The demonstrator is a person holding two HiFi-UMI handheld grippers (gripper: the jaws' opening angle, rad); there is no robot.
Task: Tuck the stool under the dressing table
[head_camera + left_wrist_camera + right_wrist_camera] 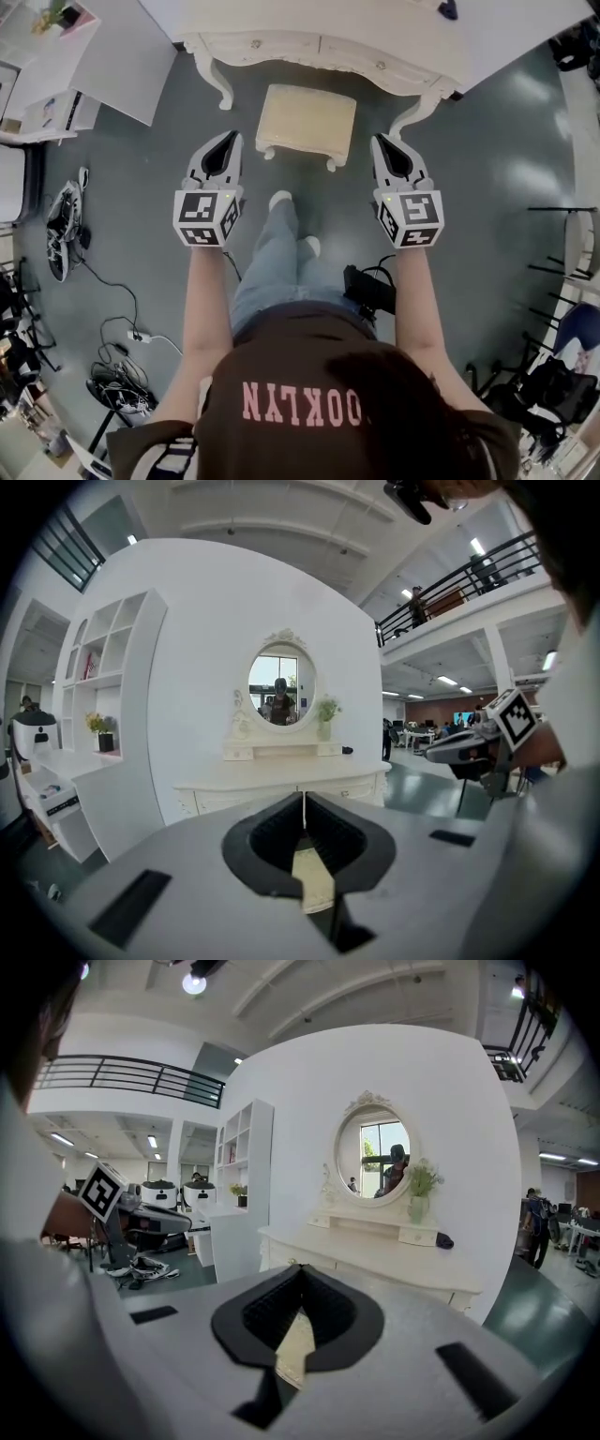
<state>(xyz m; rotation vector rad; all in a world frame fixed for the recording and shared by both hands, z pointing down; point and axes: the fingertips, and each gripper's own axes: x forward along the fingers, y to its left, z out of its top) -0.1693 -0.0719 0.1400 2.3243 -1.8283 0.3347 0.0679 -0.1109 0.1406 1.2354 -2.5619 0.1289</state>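
Head view: stool (307, 125) just near of table (319, 52), far of left claw (231, 139) and right claw (381, 140), midway; long axis left-right.
Left gripper view: left claw closed, empty; cream below, probably stool.
Right gripper view: right claw closed, empty.

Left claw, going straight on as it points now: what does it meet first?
Likely the dressing table front near its left leg. The stool sits lower and slightly right of that line, though depth is unclear.
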